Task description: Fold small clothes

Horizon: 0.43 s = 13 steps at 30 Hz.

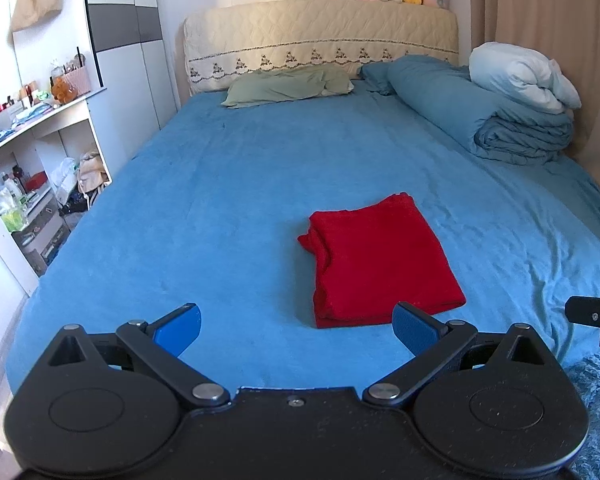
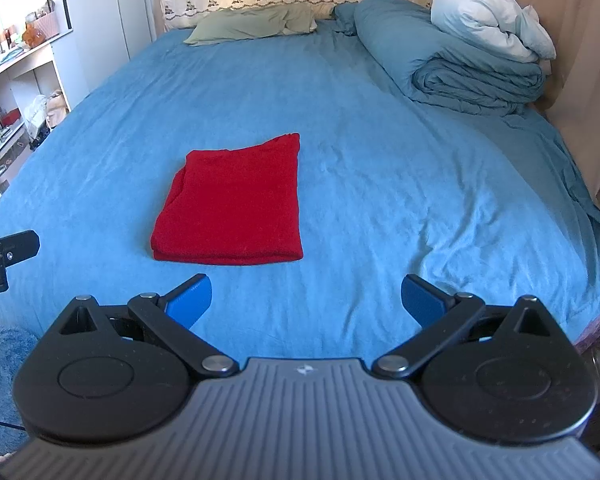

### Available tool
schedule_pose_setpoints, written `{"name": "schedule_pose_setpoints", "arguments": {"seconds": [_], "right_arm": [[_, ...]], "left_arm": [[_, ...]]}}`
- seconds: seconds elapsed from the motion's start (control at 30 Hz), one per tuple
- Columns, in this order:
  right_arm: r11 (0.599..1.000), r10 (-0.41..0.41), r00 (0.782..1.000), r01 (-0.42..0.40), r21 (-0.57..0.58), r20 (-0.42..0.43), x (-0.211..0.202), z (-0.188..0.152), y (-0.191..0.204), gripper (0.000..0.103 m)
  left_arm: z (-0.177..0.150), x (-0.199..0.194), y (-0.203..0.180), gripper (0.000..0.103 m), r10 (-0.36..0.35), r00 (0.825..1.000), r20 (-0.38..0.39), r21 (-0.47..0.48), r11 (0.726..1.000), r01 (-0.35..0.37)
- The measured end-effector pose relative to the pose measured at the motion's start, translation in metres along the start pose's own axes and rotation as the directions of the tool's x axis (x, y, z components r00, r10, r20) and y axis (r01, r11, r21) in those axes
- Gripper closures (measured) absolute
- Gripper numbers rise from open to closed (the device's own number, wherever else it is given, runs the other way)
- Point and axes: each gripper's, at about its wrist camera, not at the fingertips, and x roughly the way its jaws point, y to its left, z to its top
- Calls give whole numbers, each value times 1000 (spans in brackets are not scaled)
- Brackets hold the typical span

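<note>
A red garment (image 1: 380, 258) lies folded into a neat rectangle on the blue bed sheet (image 1: 220, 208); the right wrist view shows the same red garment (image 2: 234, 210) left of centre. My left gripper (image 1: 296, 330) hovers open just in front of its near edge, blue pads wide apart, nothing between them. My right gripper (image 2: 306, 302) is open too, in front of and to the right of the garment, holding nothing. Each gripper's black tip shows at the edge of the other's view.
A rolled blue duvet (image 1: 480, 112) with a white pillow (image 1: 520, 76) lies at the far right, a green pillow (image 1: 284, 86) by the headboard (image 1: 320, 36). Cluttered white shelves (image 1: 32, 160) stand left of the bed. Curtains (image 2: 572, 40) hang on the right.
</note>
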Motion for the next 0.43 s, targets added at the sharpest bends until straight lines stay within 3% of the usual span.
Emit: {"name": "schedule_pose_setpoints", "arguments": {"seconds": [0.43], "right_arm": [[1000,0,1000,0,7,7,-4,-1,3,0]], "left_arm": [[-5,0,1,0,-19,1000,19,-16,1000,19]]}}
